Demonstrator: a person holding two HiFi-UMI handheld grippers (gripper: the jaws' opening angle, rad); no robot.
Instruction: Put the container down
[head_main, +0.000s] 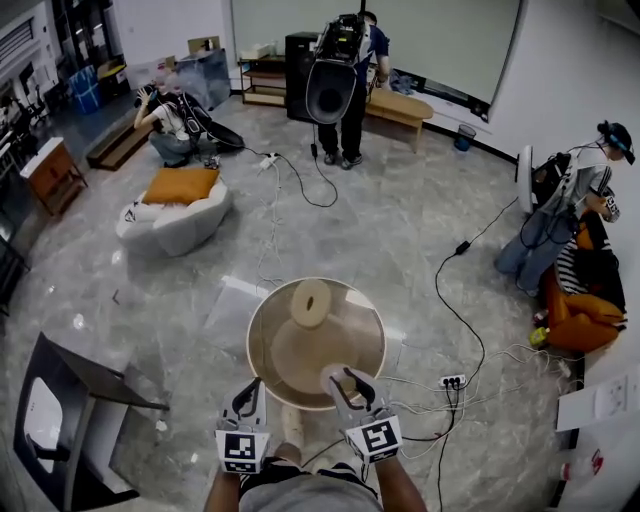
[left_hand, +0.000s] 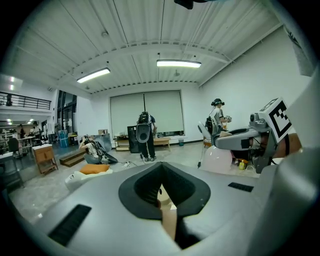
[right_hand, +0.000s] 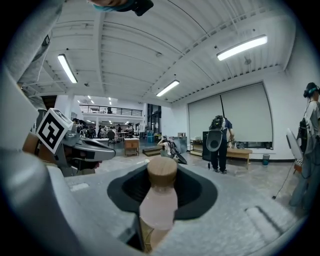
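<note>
Clamping its near rim, left gripper and right gripper hold the container upright, knob topmost.

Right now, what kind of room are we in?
Probably an open lab or studio space: a power strip on the bare grey floor, a person wearing a backpack rig, a white floor seat.

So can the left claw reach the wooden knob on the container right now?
Probably not: the left claw is shut on the near rim of the container, though nothing covers the knob.
</note>
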